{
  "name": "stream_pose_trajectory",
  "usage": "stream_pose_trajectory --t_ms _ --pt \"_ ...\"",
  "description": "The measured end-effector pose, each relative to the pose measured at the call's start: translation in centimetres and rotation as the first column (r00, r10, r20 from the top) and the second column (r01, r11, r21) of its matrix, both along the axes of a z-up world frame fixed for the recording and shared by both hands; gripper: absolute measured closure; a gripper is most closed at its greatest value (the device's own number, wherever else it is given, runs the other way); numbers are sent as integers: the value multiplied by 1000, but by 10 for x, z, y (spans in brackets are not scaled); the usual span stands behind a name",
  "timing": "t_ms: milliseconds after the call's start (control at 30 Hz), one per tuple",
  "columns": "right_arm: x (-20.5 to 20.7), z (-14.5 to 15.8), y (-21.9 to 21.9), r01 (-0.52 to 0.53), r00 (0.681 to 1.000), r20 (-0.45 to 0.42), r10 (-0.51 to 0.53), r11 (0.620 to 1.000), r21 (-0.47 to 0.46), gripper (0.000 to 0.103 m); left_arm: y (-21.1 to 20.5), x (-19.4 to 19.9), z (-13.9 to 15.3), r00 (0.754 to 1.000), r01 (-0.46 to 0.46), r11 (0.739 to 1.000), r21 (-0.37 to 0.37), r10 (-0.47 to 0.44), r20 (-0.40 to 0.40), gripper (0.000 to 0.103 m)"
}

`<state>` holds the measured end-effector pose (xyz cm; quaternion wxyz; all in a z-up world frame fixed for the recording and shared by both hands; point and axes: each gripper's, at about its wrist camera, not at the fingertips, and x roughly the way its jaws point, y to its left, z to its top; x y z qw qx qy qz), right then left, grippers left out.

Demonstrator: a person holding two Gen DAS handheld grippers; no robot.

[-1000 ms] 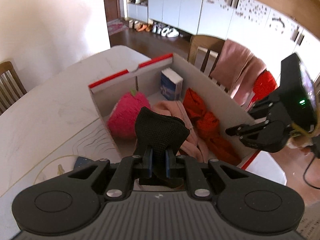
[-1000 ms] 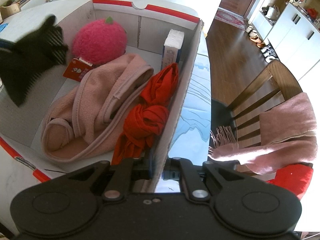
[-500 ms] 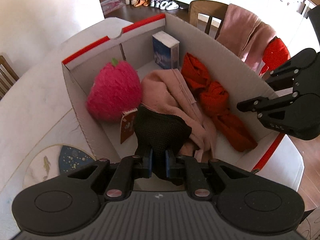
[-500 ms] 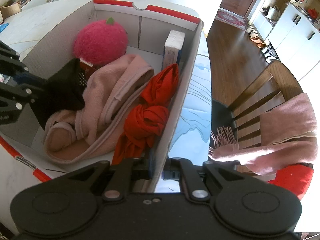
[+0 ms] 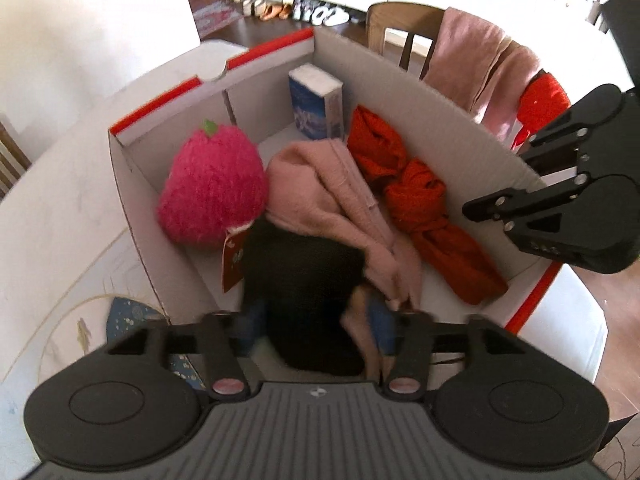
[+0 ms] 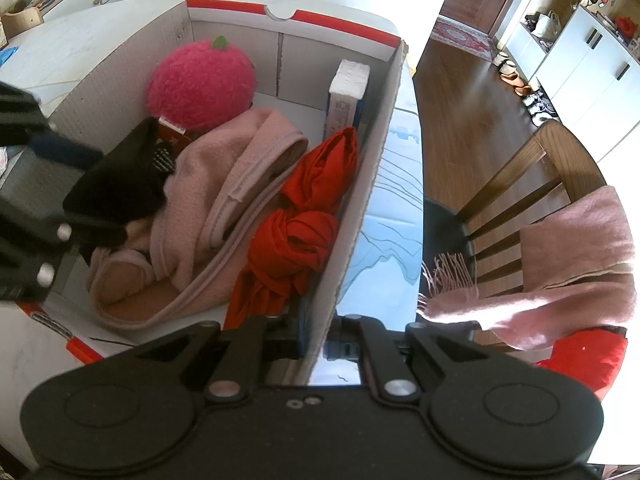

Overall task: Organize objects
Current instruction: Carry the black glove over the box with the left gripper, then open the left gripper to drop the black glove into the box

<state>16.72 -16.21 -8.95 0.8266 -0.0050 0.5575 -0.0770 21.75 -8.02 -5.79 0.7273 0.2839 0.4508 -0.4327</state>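
Your left gripper (image 5: 316, 336) is opening over the box (image 5: 460, 136), and the black cloth (image 5: 304, 280) lies blurred between its jaws, apparently loose now on the near box floor against the pink garment (image 5: 340, 204). A second ago those jaws were pinched on it, higher up. Your right gripper (image 6: 318, 340) stays clamped on the box's right wall. Inside you have one pink strawberry plush (image 5: 212, 188) at far left, one book (image 5: 316, 104) upright at the far wall, one knotted red cloth (image 5: 420, 204) along the right. A chair (image 6: 516, 184) with a pink scarf (image 6: 560, 264) stands right of the table (image 5: 60, 216).
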Motion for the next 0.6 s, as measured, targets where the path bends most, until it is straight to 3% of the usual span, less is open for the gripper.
stream_pose_trajectory --t_ms 267,600 --pt "0 0 -1 0 1000 0 0 1000 2 96 12 -6 23 1000 -7 997 -82 6 -5 37" --pt "-1 0 -4 1 1000 0 -1 1000 6 96 55 -3 58 994 -102 972 -213 93 -53 33"
